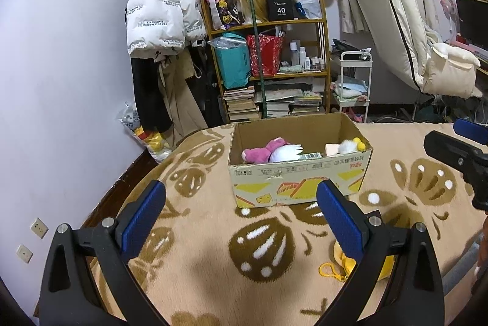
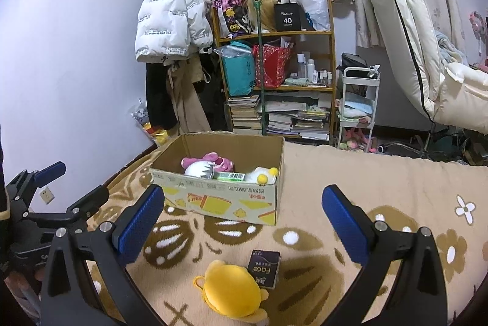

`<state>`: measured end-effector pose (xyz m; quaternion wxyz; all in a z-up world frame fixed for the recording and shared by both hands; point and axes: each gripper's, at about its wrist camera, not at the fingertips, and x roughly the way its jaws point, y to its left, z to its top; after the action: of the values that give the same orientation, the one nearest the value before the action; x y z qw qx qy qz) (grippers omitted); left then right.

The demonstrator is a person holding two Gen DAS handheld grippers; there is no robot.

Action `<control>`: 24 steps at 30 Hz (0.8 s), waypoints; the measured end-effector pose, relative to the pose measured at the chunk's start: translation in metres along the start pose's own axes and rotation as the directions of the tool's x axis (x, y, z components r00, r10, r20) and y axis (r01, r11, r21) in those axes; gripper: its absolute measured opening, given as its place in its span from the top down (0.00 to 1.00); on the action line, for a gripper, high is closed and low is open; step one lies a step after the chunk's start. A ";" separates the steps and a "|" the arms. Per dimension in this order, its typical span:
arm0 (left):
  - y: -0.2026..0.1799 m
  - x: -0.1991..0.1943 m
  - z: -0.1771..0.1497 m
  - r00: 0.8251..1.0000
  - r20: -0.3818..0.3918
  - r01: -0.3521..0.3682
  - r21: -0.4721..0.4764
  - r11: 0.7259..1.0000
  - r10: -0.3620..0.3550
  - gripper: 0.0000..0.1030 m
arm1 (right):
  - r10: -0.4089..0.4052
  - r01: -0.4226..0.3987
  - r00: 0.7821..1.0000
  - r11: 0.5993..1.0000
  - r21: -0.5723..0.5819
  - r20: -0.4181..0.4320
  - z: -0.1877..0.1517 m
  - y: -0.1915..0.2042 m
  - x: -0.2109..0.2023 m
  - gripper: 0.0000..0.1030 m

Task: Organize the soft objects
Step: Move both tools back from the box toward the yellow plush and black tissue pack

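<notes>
Nearest, on the tan patterned blanket [image 2: 381, 173], close to its near edge: yellow plush toy [image 2: 230, 289] lying loose, keyring loop at its left side, just beside a small dark packet [image 2: 264, 265] lettered "Face", the two touching or nearly so. Above them, right gripper [image 2: 244, 222] with jaws spread wide, blue pads well apart, holding nothing. Left gripper [image 1: 241, 219] likewise wide open and empty, over bare blanket, the yellow plush toy partly hidden behind its right finger [image 1: 338, 219]. Farther in, toward the blanket's middle: open cardboard box [image 1: 300, 185], upright, flaps up. Inside, a pink plush [image 1: 259, 152] at the left, a white plush [image 1: 286, 153] against it, a white-and-yellow plush [image 1: 353, 146] at the right. Beyond the blanket's far edge: wooden shelf [image 1: 323, 20] stacked with books and bags, white puffer jacket [image 1: 161, 11] hanging at its left.
</notes>
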<state>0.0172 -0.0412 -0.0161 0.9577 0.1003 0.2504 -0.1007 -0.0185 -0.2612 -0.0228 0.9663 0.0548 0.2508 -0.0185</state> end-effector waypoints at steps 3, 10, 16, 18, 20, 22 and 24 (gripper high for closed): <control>-0.002 0.002 -0.002 1.000 -0.008 0.002 0.003 1.000 -0.002 0.04 | -0.005 0.005 1.000 1.000 0.001 0.004 -0.002 0.001 -0.003 0.00; -0.010 0.013 -0.008 0.998 -0.050 0.028 0.019 0.999 -0.027 0.04 | -0.010 0.011 1.000 0.999 0.048 -0.016 -0.010 -0.006 -0.005 0.00; -0.024 0.023 -0.013 0.994 -0.088 0.069 0.042 0.997 -0.065 0.04 | -0.006 0.010 0.998 0.997 0.075 -0.060 -0.019 -0.012 0.003 0.00; -0.030 0.028 -0.015 0.991 -0.106 0.088 0.054 0.995 -0.082 0.04 | -0.015 0.021 0.997 0.997 0.069 -0.077 -0.021 -0.013 0.007 0.00; -0.034 0.033 -0.017 0.989 -0.119 0.099 0.060 0.993 -0.092 0.04 | -0.023 0.030 0.995 0.997 0.066 -0.099 -0.023 -0.012 0.013 0.00; -0.038 0.041 -0.018 0.984 -0.141 0.121 0.060 0.991 -0.111 0.04 | -0.024 0.033 0.993 0.997 0.069 -0.119 -0.026 -0.014 0.018 0.00; -0.042 0.048 -0.019 0.979 -0.161 0.135 0.058 0.989 -0.125 0.04 | -0.025 0.036 0.990 0.996 0.076 -0.141 -0.029 -0.016 0.023 0.00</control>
<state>0.0392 -0.0833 -0.0621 0.9223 0.1241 0.3276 -0.1634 -0.0129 -0.2739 -0.0608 0.9430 0.0898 0.3180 -0.0391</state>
